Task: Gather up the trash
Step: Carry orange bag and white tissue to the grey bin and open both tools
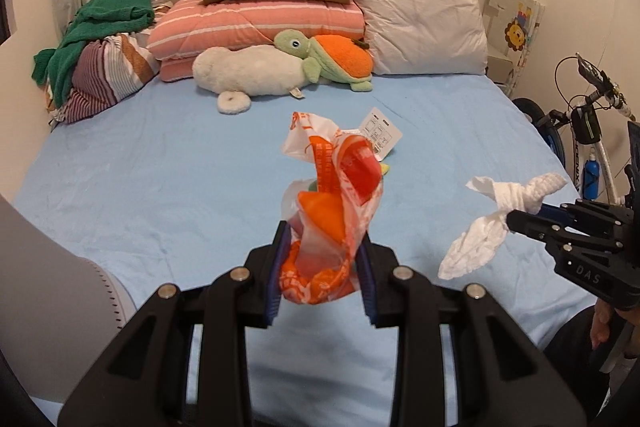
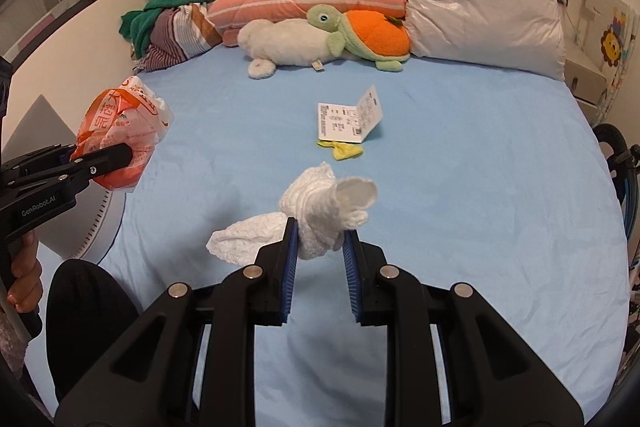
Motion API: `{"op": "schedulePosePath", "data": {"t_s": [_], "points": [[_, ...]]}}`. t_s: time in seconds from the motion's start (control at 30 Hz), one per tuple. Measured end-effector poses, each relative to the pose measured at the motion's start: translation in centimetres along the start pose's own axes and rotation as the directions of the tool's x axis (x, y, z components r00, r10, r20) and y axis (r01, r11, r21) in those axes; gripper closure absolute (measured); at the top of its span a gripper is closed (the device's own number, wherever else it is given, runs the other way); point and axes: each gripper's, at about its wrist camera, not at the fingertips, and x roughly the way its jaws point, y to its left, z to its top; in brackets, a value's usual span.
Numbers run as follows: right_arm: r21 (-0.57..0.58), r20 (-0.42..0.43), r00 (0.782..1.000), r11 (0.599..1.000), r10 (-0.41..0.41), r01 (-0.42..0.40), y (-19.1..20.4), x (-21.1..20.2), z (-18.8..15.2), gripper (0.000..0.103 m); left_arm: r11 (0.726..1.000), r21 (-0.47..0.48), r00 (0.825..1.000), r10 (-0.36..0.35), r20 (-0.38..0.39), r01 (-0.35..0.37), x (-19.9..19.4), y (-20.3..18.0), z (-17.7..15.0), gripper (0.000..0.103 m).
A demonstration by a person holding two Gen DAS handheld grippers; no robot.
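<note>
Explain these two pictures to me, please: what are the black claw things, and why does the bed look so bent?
No robot here: a person holds a two-fingered grabbing tool in each hand, and each tool carries a wide-angle camera looking along its fingers, which bends the view. The left tool, seen from its own camera, is closed on a crumpled orange plastic bag. The right tool, seen from its own camera, is closed on a wad of white tissue. Both are lifted above the blue bed sheet. Still lying on the sheet are a folded paper tag and a small yellow scrap. Plush toys and bedding sit near the headboard.
</note>
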Motion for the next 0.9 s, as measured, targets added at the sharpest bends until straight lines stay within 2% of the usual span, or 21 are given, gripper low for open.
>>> {"op": "schedulePosePath", "data": {"t_s": [0.3, 0.5, 0.6, 0.73, 0.9], "points": [[-0.148, 0.057, 0.994, 0.985, 0.097, -0.088, 9.2, -3.4, 1.4, 0.082, 0.996, -0.066, 0.995, 0.070, 0.070, -0.065, -7.3, 5.9, -2.3, 0.071], [-0.256, 0.067, 0.980, 0.953, 0.187, -0.164, 15.9, -4.4, 2.5, 0.082, 0.983, -0.121, 0.980, 0.153, 0.124, -0.138, -12.3, 10.2, -3.5, 0.071], [-0.311, 0.069, 0.968, 0.927, 0.240, -0.208, 19.4, -5.1, 3.2, 0.082, 0.971, -0.160, 0.969, 0.201, 0.144, -0.178, -14.9, 12.7, -4.2, 0.071], [-0.383, 0.073, 0.948, 0.887, 0.308, -0.259, 24.0, -5.8, 4.4, 0.082, 0.946, -0.213, 0.944, 0.281, 0.171, -0.243, -18.4, 16.2, -5.2, 0.071], [-0.472, 0.077, 0.915, 0.823, 0.396, -0.316, 30.0, -7.1, 6.1, 0.082, 0.910, -0.275, 0.914, 0.365, 0.177, -0.310, -22.2, 20.3, -6.5, 0.071]]}}
